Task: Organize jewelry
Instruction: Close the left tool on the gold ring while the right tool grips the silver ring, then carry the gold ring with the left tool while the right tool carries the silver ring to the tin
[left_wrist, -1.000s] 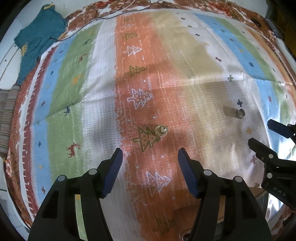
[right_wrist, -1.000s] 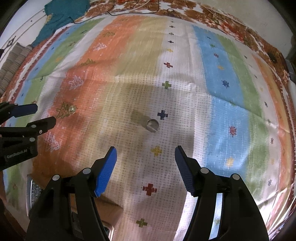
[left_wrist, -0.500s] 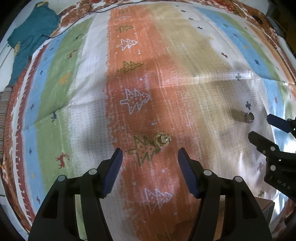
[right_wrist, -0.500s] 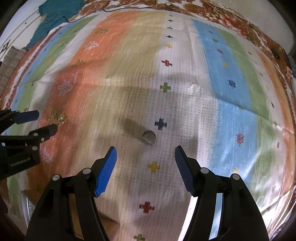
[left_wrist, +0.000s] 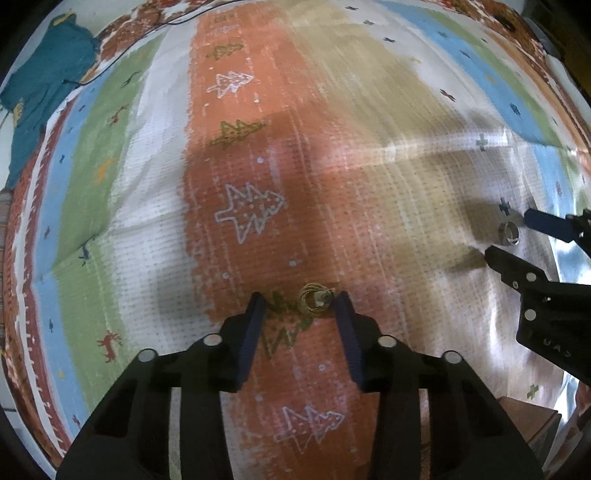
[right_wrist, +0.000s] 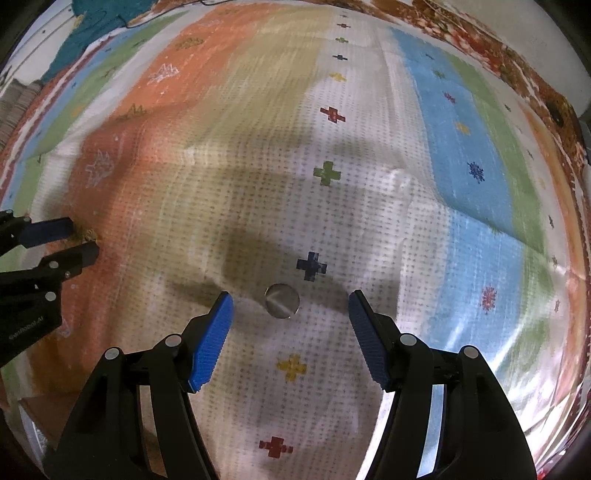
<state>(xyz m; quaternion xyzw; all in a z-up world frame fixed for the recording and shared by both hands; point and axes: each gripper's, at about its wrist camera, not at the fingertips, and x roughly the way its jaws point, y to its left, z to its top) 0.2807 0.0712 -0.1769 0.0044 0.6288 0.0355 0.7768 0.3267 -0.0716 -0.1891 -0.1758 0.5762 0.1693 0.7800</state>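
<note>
Over orange stripe of striped cloth (left_wrist: 147, 229): left gripper (left_wrist: 300, 300) pointing down, jaws closing, gold ring (left_wrist: 313, 301) between tips, right pad touching or just beside it, left pad apart; not clenched on it yet. To right, over white stripe: right gripper (right_wrist: 289, 295) pointing down, jaws closing but wide, silver ring (right_wrist: 282, 300) between tips, touching neither pad. Rings well apart. Teal garment (left_wrist: 40, 85) at far left edge of cloth.

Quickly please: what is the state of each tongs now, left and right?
Left tongs: closing around the gold ring, not gripping yet.
Right tongs: open, closing slightly, silver ring between them, untouched.
</note>
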